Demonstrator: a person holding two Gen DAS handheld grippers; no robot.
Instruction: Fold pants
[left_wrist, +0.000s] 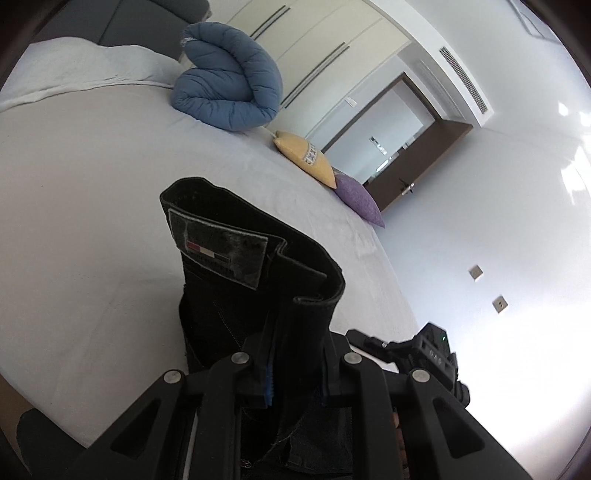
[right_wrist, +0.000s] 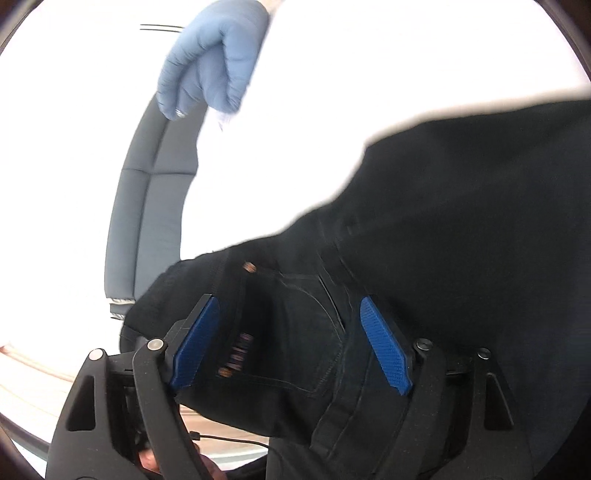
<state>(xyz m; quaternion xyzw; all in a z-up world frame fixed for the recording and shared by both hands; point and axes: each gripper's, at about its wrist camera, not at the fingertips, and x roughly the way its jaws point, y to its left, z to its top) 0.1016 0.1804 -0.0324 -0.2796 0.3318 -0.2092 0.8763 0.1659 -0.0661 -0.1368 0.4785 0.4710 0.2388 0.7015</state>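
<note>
- The left tool (left_wrist: 295, 354) was clamped tight on the waistband of a pair of black jeans (left_wrist: 255, 280), its blue-padded fingers (left_wrist: 269, 384) pressed against the denim and holding the garment up above the bed (left_wrist: 92, 184).
- A grey brand patch (left_wrist: 221, 251) with a small red, white and dark flag faced the left wrist camera, stitched to the waistband just above the tool.
- The right tool (right_wrist: 291, 347) stood wide open, its two blue pads (right_wrist: 384, 354) set on either side of a front pocket of the jeans (right_wrist: 461, 221) and gripping nothing; copper rivets (right_wrist: 249, 266) marked the pocket corners.
- In the left wrist view, a rolled blue quilted duvet (left_wrist: 229, 81) lay on the bed well beyond the jeans, near the grey headboard (left_wrist: 122, 18).
- A yellow cushion (left_wrist: 306, 158) and a purple cushion (left_wrist: 358, 199) sat at the bed's edge, touching each other, to the right of the duvet.
- The right wrist view was badly overexposed; only the duvet (right_wrist: 210, 62) and the headboard (right_wrist: 147, 206) showed beyond the jeans.
</note>
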